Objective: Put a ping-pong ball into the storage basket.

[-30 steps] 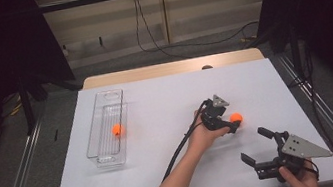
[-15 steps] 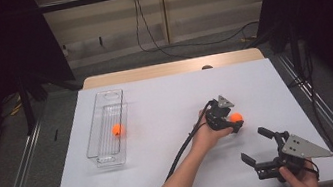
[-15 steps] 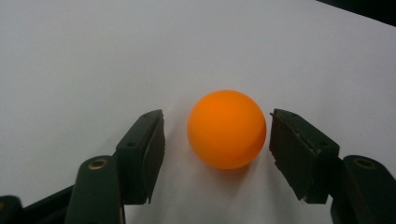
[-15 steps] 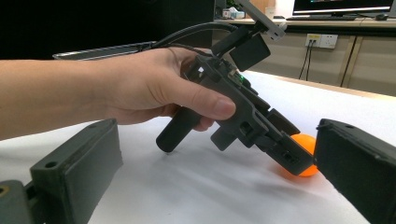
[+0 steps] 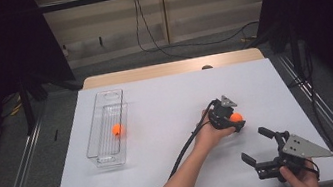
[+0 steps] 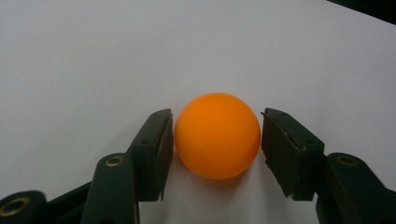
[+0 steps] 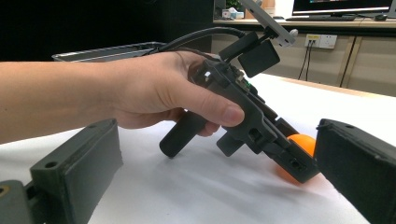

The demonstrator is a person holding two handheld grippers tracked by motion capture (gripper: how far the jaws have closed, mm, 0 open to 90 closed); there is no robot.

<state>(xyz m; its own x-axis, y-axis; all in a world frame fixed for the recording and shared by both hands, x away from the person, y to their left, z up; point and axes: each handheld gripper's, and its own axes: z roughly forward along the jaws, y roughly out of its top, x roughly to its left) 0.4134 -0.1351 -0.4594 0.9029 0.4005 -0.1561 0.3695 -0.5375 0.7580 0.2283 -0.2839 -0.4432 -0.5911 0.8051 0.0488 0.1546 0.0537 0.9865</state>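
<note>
Fingers [image 5: 248, 158] of right gripper [image 5: 258, 146] spread wide at near right corner of table [image 5: 165, 98], nothing between, parked. Just beyond, left gripper [image 5: 236, 124] angled down onto orange ball [image 6: 217, 135] right of centre: pads [image 6: 156, 140] narrowed, just been closing, ball squarely between. Left pad seemed to touch; sliver of gap showed at right pad, so not yet clamped. Ball sat on the white surface. Farther left, clear tray [image 5: 95, 135] lay lengthwise, second orange ball [image 5: 117, 129] inside.
</note>
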